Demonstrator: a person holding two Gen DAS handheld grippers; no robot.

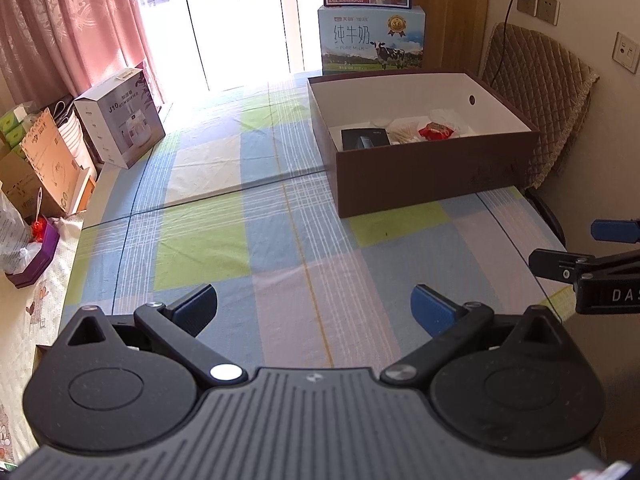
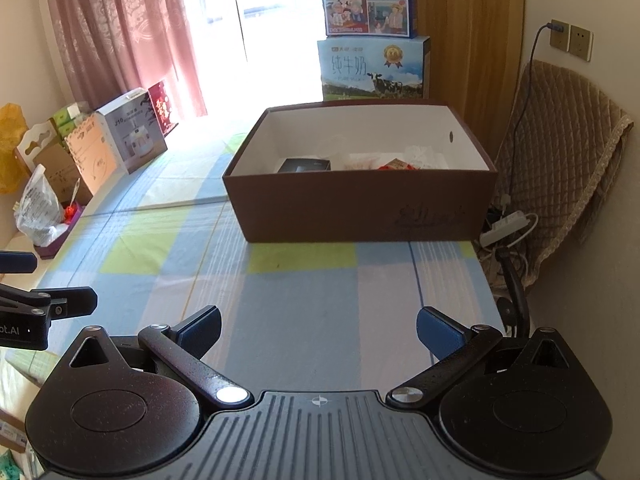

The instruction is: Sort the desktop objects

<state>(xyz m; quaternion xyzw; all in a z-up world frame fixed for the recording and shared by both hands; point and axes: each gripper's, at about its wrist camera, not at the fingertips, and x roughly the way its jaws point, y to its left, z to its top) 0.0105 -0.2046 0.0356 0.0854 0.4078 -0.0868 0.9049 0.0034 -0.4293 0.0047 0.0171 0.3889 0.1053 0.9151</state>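
Far left, along the counter's edge, a plastic bag [image 2: 38, 208] sits by a purple tray [image 1: 34, 264], with cardboard packs [image 1: 52, 160] behind them and a white humidifier box [image 1: 120, 118] further back under the pink curtain [image 1: 80, 20].

The counter [image 1: 248, 216] carries a checked cloth of blue, green and pale squares, and most of it lies bare in front of both grippers.

The left gripper [image 1: 314, 310] hovers low over the near part of the cloth. Its jaws stand wide apart with nothing between them.

Right of centre and further back stands the brown box [image 1: 436, 172], open at the top, white inside, resting on the cloth. In it lie a black case [image 1: 365, 139] at the left, then a pack of cotton swabs [image 1: 404, 132], a red packet [image 1: 436, 131] and some white wrapping, partly hidden by the near wall.

Behind the box, two milk cartons [image 1: 372, 40] are stacked against the window.

The right gripper [image 2: 319, 330] also hovers above the near cloth, facing the box; its jaws are wide and empty. In the left wrist view its side shows at the right edge, just beside the left one.

Far right, a chair [image 2: 560, 152] with a quilted brown cover stands off the counter's corner, near the box, with a power strip [image 2: 508, 226] below it.
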